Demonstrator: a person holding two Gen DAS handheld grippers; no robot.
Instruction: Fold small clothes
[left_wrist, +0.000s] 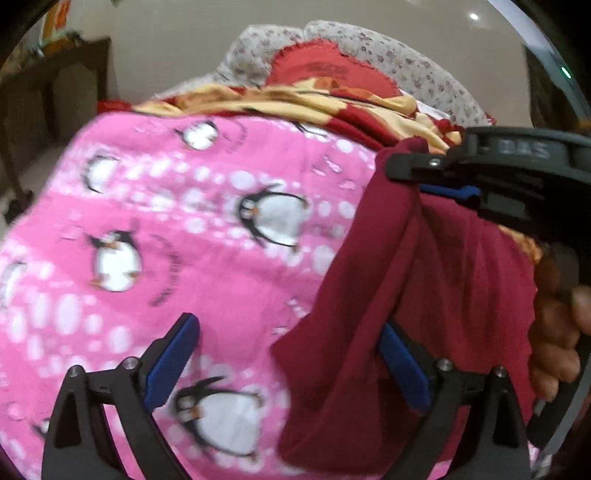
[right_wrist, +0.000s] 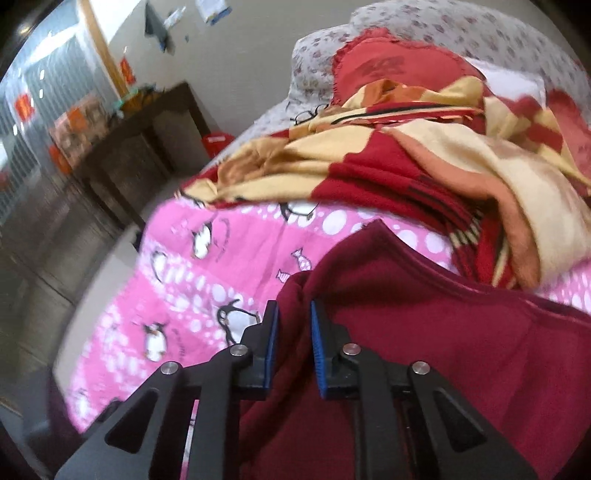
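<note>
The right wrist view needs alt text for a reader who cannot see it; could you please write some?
The right gripper pinches a bunched fold of a maroon garment lying on a pink penguin-print blanket. A red and cream blanket is heaped behind.

Garment (right_wrist: 424, 332) on bedspread (right_wrist: 207, 273); blanket (right_wrist: 424, 155) behind (bunched).

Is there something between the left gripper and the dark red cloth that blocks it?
Nothing visible blocks it. The left gripper is open over the pink penguin blanket, and the dark red cloth already drapes over its right finger. The right gripper pinches the cloth.
</note>
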